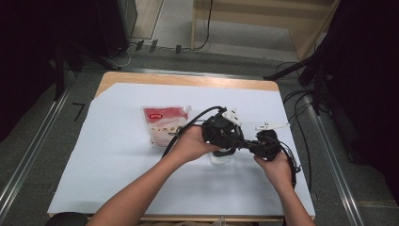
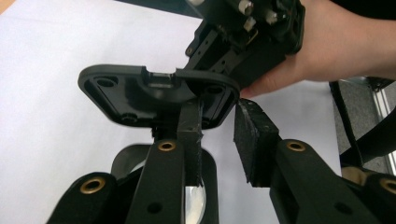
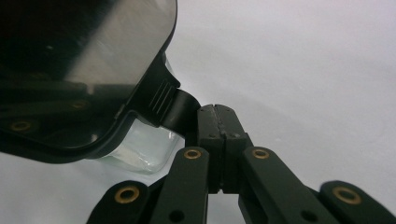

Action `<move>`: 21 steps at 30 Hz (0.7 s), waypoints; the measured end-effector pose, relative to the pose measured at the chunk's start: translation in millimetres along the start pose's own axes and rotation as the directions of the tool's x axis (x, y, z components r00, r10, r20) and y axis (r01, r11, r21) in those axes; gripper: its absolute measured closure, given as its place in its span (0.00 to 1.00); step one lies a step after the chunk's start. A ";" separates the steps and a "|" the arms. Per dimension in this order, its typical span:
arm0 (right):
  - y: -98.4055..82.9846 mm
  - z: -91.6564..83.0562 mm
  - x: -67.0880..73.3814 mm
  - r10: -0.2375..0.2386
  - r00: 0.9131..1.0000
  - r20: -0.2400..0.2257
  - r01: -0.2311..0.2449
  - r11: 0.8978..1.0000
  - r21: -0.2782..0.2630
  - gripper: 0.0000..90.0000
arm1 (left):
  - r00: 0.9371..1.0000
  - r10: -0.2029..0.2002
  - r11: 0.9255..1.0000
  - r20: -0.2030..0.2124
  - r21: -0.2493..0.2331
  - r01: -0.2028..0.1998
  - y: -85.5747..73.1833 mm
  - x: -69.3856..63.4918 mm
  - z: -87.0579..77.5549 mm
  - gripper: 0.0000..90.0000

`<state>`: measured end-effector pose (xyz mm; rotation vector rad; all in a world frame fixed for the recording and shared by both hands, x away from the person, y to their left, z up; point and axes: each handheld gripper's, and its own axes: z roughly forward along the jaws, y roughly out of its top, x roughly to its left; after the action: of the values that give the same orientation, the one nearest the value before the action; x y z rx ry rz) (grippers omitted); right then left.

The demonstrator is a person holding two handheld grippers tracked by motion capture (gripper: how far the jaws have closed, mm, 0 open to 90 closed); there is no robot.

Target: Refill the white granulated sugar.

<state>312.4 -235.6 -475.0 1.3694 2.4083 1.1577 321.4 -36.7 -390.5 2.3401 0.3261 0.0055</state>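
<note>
A clear container (image 1: pixel 220 159) stands mid-table under both grippers. Its black lid (image 2: pixel 140 93) is raised and tilted off the rim, underside toward the left gripper view. My left gripper (image 2: pixel 217 105) has the lid's near corner between its pads: the left pad lies against the edge and the right pad meets the corner. The container's rim (image 2: pixel 196 200) shows below the jaws. My right gripper (image 3: pixel 215 109) is shut, pads pressed together, tips beside the lid's ribbed latch tab (image 3: pixel 180 109). The clear container wall (image 3: pixel 144 144) sits under the lid (image 3: pixel 116 46). From above, the left gripper (image 1: pixel 229 149) and the right gripper (image 1: pixel 244 147) meet tip to tip.
A red and white pouch (image 1: pixel 164 123) lies flat to the left of the grippers. A white sheet (image 1: pixel 117 165) covers the wooden table. Black cables (image 1: pixel 301 141) trail off the right edge. The right hand (image 2: pixel 336 51) is close behind the lid.
</note>
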 end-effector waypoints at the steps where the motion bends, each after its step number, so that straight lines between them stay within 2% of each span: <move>1: -0.1 -0.1 -0.1 -0.001 1.000 -0.001 0.001 1.000 0.001 1.00 | 1.000 -0.005 1.000 0.007 0.000 0.005 1.9 0.7 2.0 0.82; 4: -0.5 -0.2 -0.3 0.004 1.000 -0.003 -0.004 1.000 -0.001 1.00 | 0.999 -0.027 1.000 0.027 -0.010 0.027 4.2 2.8 6.0 0.82; 12: -1.2 -1.6 -0.1 0.005 1.000 -0.004 -0.005 1.000 -0.004 1.00 | 0.998 -0.045 0.999 0.053 -0.016 0.046 4.9 7.0 16.2 0.82; 19: -1.1 -5.6 -0.5 0.002 1.000 -0.023 -0.002 1.000 -0.012 1.00 | 0.995 -0.070 0.997 0.068 -0.026 0.071 1.8 10.1 12.5 0.80; 21: 0.4 -12.4 -0.3 0.009 1.000 -0.015 -0.009 0.999 -0.041 1.00 | 0.993 -0.085 0.995 0.085 -0.041 0.089 0.3 12.1 7.7 0.78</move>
<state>307.1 -242.6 -466.2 1.3655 2.3764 1.2169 333.9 -39.4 -397.0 2.2728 0.3828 -0.1256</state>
